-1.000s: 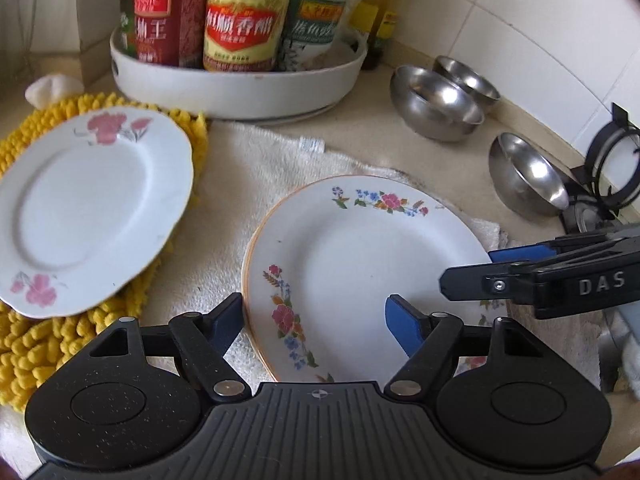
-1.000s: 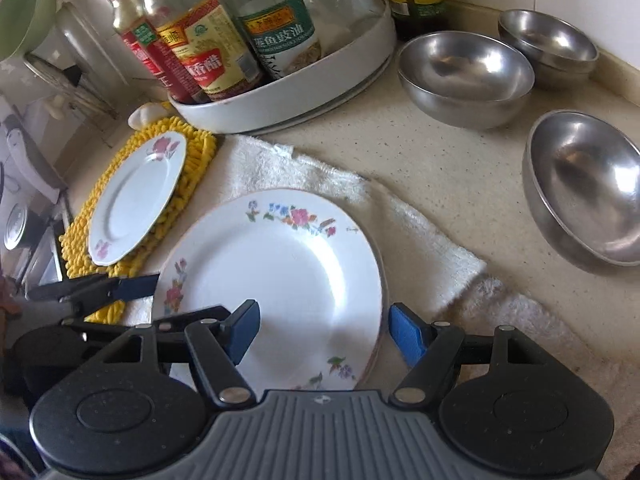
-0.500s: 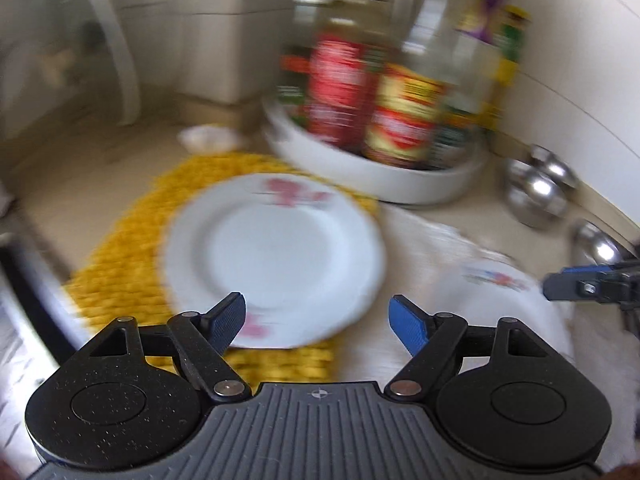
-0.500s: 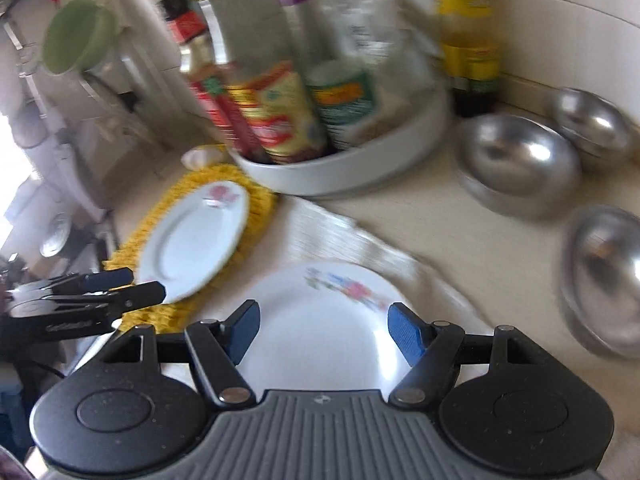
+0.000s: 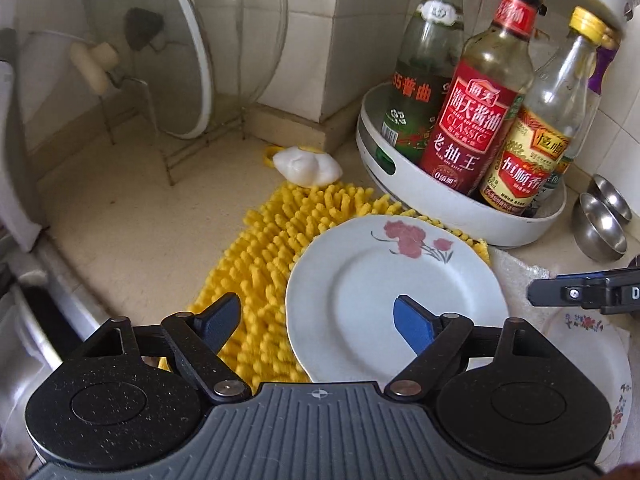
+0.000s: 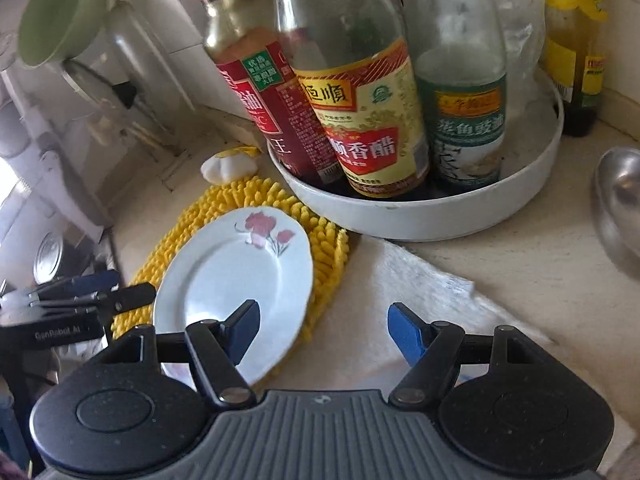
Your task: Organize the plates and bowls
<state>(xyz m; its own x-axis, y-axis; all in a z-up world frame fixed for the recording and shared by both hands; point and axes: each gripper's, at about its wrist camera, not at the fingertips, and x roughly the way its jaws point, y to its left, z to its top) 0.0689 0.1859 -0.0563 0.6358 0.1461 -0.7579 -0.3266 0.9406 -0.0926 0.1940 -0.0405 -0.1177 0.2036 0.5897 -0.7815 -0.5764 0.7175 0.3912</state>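
on the yellow mat (image 5: 256, 264) beside the bottle tray (image 5: 460, 204), the rose plate (image 5: 384, 292) lies flat under the left gripper (image 5: 316, 320), whose wide, empty jaws have just been opening, so a careless rim grab could skid it into the bottles.

My view: a home kitchen, tiled walls (image 5: 304, 40), sauce bottles (image 5: 472, 120) far right, pot lid (image 5: 160, 52) far left.

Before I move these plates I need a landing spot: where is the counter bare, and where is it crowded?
Bare counter lies between the lid rack, the yellow mat and the counter's near edge. The white towel right of the rose plate shows a clear strip. It is crowded by the bottle tray and the steel bowls at the wall.
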